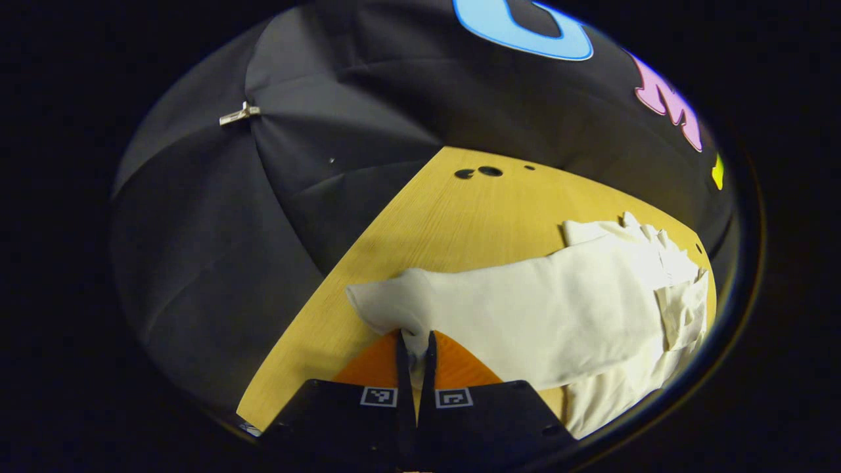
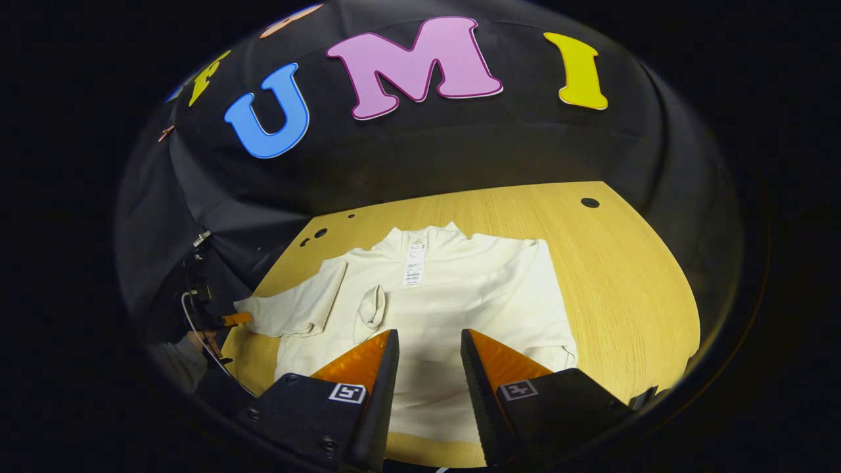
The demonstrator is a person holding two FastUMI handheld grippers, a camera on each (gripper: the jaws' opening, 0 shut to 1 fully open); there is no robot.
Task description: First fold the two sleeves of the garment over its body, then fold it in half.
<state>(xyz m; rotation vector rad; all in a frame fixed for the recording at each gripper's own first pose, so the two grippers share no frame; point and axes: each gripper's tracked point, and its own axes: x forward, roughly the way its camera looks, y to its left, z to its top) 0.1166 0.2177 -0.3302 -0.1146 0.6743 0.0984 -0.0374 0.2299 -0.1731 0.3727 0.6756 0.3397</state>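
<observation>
A white long-sleeved garment (image 2: 473, 289) lies flat on the wooden table (image 2: 624, 276), collar toward the far wall. One sleeve is folded over the body, its cuff (image 2: 373, 305) resting on the chest. The other sleeve (image 2: 289, 314) stretches out sideways to the table edge, where my left gripper (image 2: 231, 320) holds its end. In the left gripper view the sleeve (image 1: 525, 315) runs away to the right, and my left gripper (image 1: 414, 338) is shut on the cuff fabric. My right gripper (image 2: 430, 355) hovers open over the garment's lower body, nothing between its fingers.
A paper tag (image 2: 414, 264) hangs at the collar. The table (image 1: 447, 210) has small round holes (image 1: 489, 171) near its far corner and another hole (image 2: 589, 202) at the back right. Black cloth walls close in the table; a metal clip (image 1: 239, 114) pins the cloth.
</observation>
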